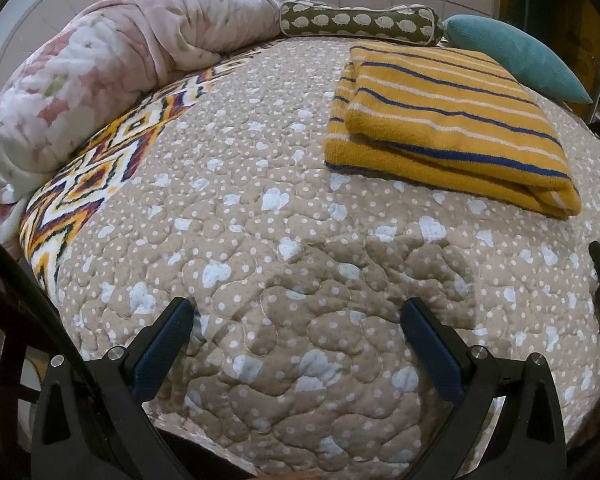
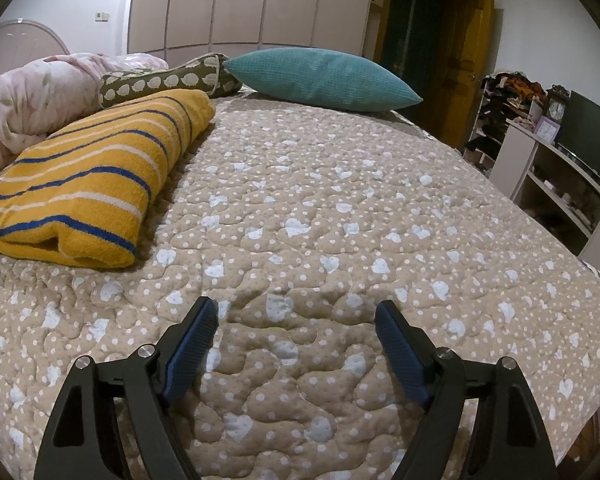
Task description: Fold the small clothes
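Left wrist view, items by size.

1. Bed point(image 1: 260, 184), tan quilted cover with white dots and pale hearts; fills the frame.
2. Floral duvet point(image 1: 100, 64), rolled, at 10 o'clock along the far edge.
3. Striped cloth point(image 1: 440, 120), yellow with blue and white bands, at 1 o'clock; already folded into a thick stack, resting flat on the bed, untouched. In the right wrist view it lies at 10 o'clock point(image 2: 88, 184).
4. Teal cushion point(image 2: 320, 76), at 12 o'clock in the right wrist view, behind the cloth.
5. Hedgehog-print bolster point(image 1: 360, 24), at 12 o'clock.
6. Left tool point(image 1: 296, 312), jaws spread wide, nothing held, hovering over bare quilt.
7. Right tool point(image 2: 296, 316), jaws likewise wide apart, empty.

Risk, as judgement: the fold looks finished or nearly so. A further grab could pinch only the top layer and drag the stack open; the soft quilt beneath may bunch into the jaws with it.
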Available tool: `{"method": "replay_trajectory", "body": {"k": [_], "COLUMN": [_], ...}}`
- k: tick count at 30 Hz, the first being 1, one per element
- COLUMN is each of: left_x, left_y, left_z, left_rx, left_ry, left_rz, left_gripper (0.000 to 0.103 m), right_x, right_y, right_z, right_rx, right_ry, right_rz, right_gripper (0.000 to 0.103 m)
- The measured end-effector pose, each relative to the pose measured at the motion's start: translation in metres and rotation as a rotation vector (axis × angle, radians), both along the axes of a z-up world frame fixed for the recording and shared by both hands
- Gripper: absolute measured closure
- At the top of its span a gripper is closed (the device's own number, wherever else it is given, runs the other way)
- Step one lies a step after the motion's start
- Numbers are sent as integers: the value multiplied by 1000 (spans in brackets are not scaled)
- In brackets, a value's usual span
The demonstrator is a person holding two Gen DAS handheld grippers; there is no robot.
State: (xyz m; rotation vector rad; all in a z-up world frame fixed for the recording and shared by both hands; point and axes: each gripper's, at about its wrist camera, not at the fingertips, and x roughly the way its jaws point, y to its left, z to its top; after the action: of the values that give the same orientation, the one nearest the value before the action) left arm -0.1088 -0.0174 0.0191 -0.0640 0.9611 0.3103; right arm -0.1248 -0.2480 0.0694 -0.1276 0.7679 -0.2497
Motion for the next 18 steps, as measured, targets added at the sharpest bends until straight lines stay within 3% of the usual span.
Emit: {"method": "replay_trajectory", "body": {"k": [18], "left_x": [-3], "left_y": [0], "left_z": [0], "left_rx": [4], "left_ry": [-27], "left_rz": [1], "left_gripper": [0], "right_x": [1], "right_y": [0], "right_z": [0], "right_rx": [-4], "right_ry": [2], "right_rz": [-11], "right_gripper": [16]}}
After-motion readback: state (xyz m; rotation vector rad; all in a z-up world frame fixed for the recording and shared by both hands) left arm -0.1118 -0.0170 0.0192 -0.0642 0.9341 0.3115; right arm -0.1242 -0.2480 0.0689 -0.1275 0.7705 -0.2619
